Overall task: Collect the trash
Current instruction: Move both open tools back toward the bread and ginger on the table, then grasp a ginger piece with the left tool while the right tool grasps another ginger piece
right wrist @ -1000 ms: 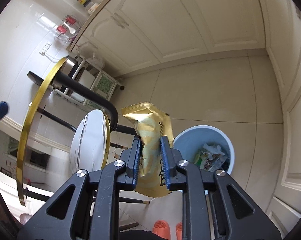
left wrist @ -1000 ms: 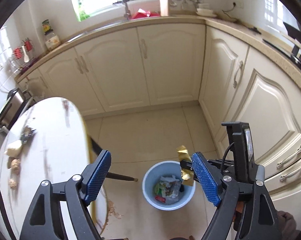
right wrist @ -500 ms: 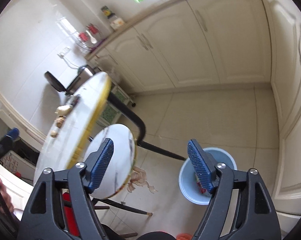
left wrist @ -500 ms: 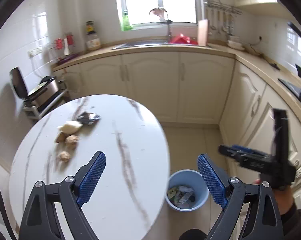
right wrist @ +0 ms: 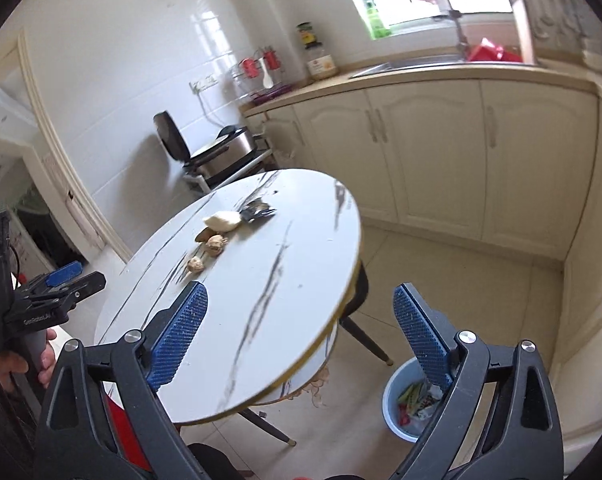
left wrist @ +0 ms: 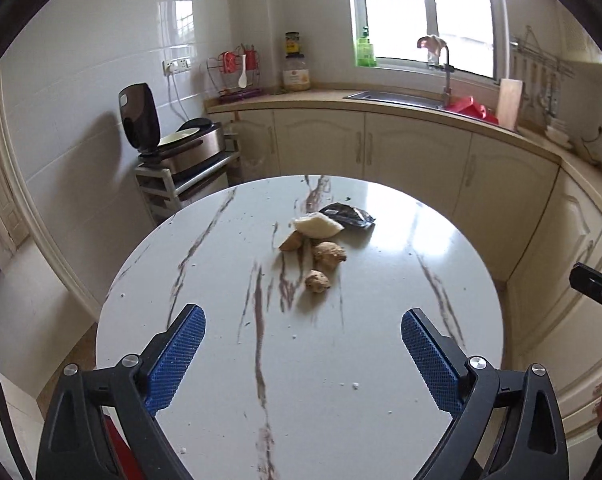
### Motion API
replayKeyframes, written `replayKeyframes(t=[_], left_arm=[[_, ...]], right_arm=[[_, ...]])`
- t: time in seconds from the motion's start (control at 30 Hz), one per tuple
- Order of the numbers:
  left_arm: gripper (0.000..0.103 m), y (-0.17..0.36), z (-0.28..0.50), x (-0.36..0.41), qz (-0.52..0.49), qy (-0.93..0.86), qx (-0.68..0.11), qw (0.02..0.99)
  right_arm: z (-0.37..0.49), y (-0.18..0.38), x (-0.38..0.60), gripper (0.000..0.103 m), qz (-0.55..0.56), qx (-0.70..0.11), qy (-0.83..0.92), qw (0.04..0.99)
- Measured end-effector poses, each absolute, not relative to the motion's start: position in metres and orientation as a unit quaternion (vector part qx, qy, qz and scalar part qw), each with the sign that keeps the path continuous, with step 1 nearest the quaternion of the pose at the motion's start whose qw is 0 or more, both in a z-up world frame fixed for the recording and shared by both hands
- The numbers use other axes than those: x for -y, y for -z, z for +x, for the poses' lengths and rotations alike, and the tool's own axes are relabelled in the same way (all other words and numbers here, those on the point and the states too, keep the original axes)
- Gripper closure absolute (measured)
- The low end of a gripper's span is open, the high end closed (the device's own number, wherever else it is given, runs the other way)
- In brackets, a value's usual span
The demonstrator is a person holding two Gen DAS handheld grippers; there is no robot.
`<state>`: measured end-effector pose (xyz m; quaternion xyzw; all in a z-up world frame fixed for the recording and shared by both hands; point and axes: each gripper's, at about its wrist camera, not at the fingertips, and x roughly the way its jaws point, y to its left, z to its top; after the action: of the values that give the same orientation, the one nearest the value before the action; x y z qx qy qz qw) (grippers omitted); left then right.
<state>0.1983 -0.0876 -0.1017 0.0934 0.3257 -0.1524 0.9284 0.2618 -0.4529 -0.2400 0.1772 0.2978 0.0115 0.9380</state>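
Blue bin (right wrist: 397, 412) on floor: holds mixed wrappers (right wrist: 415, 400). Round table (left wrist: 381, 360): crumpled scraps (left wrist: 325, 254), dark wrapper (left wrist: 349, 216). Left gripper (left wrist: 303, 354), right gripper (right wrist: 299, 330): spread wide, empty.

You had a small cluster of trash near the tabletop's middle: a crumpled white tissue (left wrist: 316, 227) touching a dark foil wrapper (left wrist: 348, 216) behind it, a tan scrap (left wrist: 291, 242) just beside the tissue, and two brown crumpled wads (left wrist: 330, 255) (left wrist: 317, 281) nearer you. The blue bin (right wrist: 399, 420) stood upright on the floor, holding colorful wrappers (right wrist: 415, 400).
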Motion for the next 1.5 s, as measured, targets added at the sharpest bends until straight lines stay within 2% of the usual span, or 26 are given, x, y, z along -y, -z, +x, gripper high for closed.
replayKeyframes(t=[0.43, 0.57, 0.6, 0.67, 0.73, 0.8, 0.83, 0.93, 1.27, 1.4, 1.5], left_arm=[[0.006, 0.143, 0.291, 0.13, 0.124, 0.14, -0.392, 0.901], [0.01, 0.152, 0.329, 0.141, 0.128, 0.146, -0.402, 0.895], [0.014, 0.157, 0.337, 0.145, 0.127, 0.151, -0.408, 0.892], [0.031, 0.165, 0.348, 0.148, 0.122, 0.159, -0.42, 0.885], [0.044, 0.171, 0.357, 0.151, 0.12, 0.163, -0.43, 0.88], [0.047, 0.176, 0.367, 0.152, 0.117, 0.168, -0.436, 0.877], [0.053, 0.178, 0.369, 0.151, 0.112, 0.172, -0.439, 0.875], [0.078, 0.18, 0.376, 0.151, 0.089, 0.202, -0.442, 0.869], [0.078, 0.164, 0.349, 0.095, 0.074, 0.164, -0.413, 0.893], [0.078, 0.154, 0.336, 0.068, 0.074, 0.147, -0.398, 0.902], [0.078, 0.15, 0.327, 0.056, 0.077, 0.138, -0.39, 0.907]], right_arm=[[0.354, 0.264, 0.391, 0.008, 0.094, -0.378, -0.044, 0.92], [0.375, 0.277, 0.383, 0.008, 0.079, -0.396, -0.052, 0.914], [0.381, 0.28, 0.381, 0.008, 0.077, -0.4, -0.054, 0.912], [0.389, 0.283, 0.381, 0.008, 0.07, -0.405, -0.052, 0.91], [0.397, 0.285, 0.38, 0.009, 0.065, -0.409, -0.051, 0.909], [0.404, 0.285, 0.381, 0.009, 0.062, -0.41, -0.048, 0.909], [0.408, 0.285, 0.381, 0.009, 0.06, -0.411, -0.046, 0.908], [0.422, 0.285, 0.38, 0.008, 0.056, -0.416, -0.044, 0.907], [0.479, 0.293, 0.332, 0.009, 0.019, -0.442, -0.072, 0.894], [0.498, 0.303, 0.305, 0.015, -0.002, -0.451, -0.083, 0.889], [0.508, 0.309, 0.292, 0.027, -0.008, -0.458, -0.084, 0.885]])
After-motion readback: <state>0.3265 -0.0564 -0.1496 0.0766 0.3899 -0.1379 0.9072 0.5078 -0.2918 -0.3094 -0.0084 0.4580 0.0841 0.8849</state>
